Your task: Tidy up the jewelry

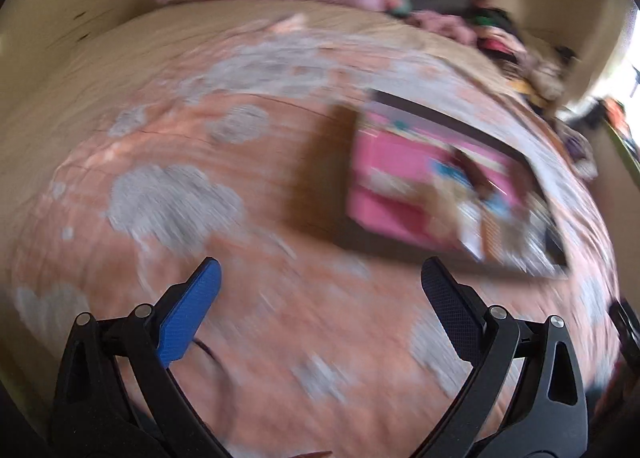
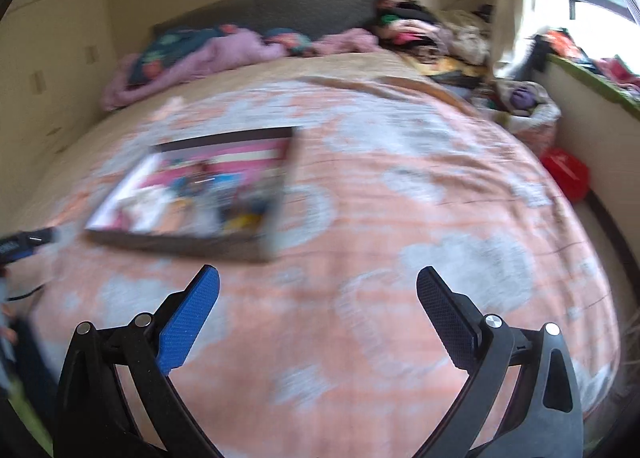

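**No readable text in either view**

Both views are smeared by blur. The flat pink box (image 1: 448,178) on the bedspread (image 1: 280,318) carries a printed colour picture, but no letters or numbers on it can be made out. Nothing else in view bears a legible label, brand or sign.

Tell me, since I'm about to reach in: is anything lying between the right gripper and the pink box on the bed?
Nothing visible does. The right gripper is open and empty, and only bare peach bedspread lies between it and the pink box, ahead and to its left. The frames are blurred, so small jewelry could go unseen.
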### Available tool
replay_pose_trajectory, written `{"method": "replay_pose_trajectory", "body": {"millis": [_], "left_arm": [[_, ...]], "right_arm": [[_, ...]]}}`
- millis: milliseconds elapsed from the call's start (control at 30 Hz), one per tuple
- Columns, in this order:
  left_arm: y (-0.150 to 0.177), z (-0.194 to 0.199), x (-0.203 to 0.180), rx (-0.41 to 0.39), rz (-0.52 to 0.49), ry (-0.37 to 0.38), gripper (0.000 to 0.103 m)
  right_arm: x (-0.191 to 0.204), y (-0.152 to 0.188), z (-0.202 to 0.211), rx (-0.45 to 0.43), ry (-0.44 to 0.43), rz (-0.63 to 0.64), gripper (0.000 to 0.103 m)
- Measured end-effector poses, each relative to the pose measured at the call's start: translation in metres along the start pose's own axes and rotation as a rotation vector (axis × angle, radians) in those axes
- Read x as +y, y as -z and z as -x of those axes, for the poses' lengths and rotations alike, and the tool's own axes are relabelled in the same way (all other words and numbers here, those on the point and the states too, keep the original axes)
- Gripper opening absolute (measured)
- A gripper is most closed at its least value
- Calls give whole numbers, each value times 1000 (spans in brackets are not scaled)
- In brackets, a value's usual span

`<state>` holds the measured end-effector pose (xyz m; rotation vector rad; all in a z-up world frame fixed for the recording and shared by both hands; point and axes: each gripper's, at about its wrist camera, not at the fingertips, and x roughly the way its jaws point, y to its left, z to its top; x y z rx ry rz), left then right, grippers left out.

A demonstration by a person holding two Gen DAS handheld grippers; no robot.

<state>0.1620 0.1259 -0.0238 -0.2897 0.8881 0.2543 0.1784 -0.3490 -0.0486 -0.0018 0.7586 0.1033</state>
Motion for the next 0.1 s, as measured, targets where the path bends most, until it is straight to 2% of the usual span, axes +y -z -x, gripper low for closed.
{"method": "replay_pose_trajectory", "body": {"millis": [100], "left_arm": [[-47,-41,41,17,88,-119,94]], "right_arm": [[-46,-18,-43,65,99,-72,98]]}}
